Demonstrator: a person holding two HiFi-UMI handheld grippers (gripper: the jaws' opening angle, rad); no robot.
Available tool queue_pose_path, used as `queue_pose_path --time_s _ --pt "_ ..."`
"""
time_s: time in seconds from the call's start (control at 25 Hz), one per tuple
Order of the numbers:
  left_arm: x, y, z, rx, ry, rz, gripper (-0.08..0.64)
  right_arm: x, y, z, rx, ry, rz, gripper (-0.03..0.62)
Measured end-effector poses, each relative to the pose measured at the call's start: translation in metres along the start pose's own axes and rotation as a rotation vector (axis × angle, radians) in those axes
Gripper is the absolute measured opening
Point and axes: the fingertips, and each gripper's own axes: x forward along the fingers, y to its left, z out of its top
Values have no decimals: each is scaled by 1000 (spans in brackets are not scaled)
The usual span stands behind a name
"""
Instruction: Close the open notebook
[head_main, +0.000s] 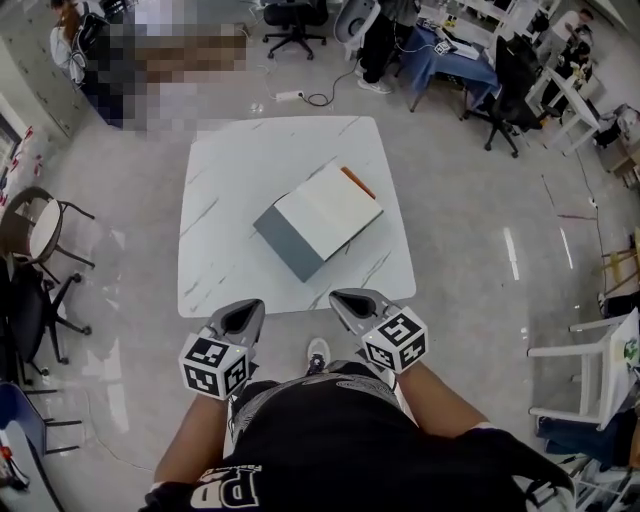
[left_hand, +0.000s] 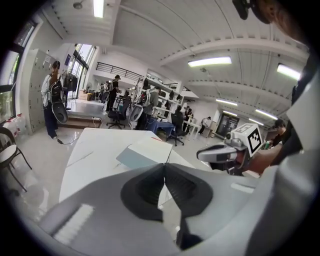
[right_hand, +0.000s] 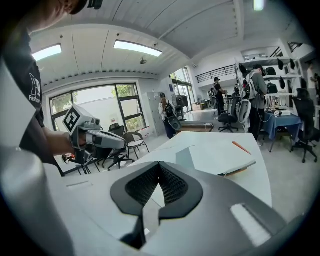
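Left tool (head_main: 250, 308) and right tool (head_main: 344, 300), both closed, hang before the notebook (head_main: 325, 213).

Ceiling strip lights (left_hand: 209, 61) are brightly lighting the room; gripper views are bending and darkening at edges.

Open-plan office or lab workspace, shown by swivel chairs (head_main: 293, 22), a blue-draped desk (head_main: 455, 58), storage shelves (left_hand: 162, 95), ceiling strip lights (left_hand: 210, 61), tall windows (right_hand: 102, 107) and people (left_hand: 52, 97) wearing backpacks.

Black shirt sleeve (right_hand: 31, 92) seems to read "Fashion".
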Motion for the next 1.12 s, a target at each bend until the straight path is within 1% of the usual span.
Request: queue_pose_path --time_s 0.28,0.52,0.64,0.76,0.84,1.12 --pt "25 9 11 -30 -14 71 58 19 -29 -2 -17 28 83 0" --pt "29 11 14 -25 -7 97 58 28 -45 -4 -38 38 95 0" --pt "29 16 12 -50 -1 108 58 35 -46 -8 -101 62 89 0" --pt "28 16 11 -30 7 103 58 42 -45 -9 -175 84 77 0" --pt "28 19 11 -31 8 101 58 47 -44 -11 -214 101 73 0" --pt "24 33 7 -46 -9 98 58 70 -33 -22 -312 155 78 2"
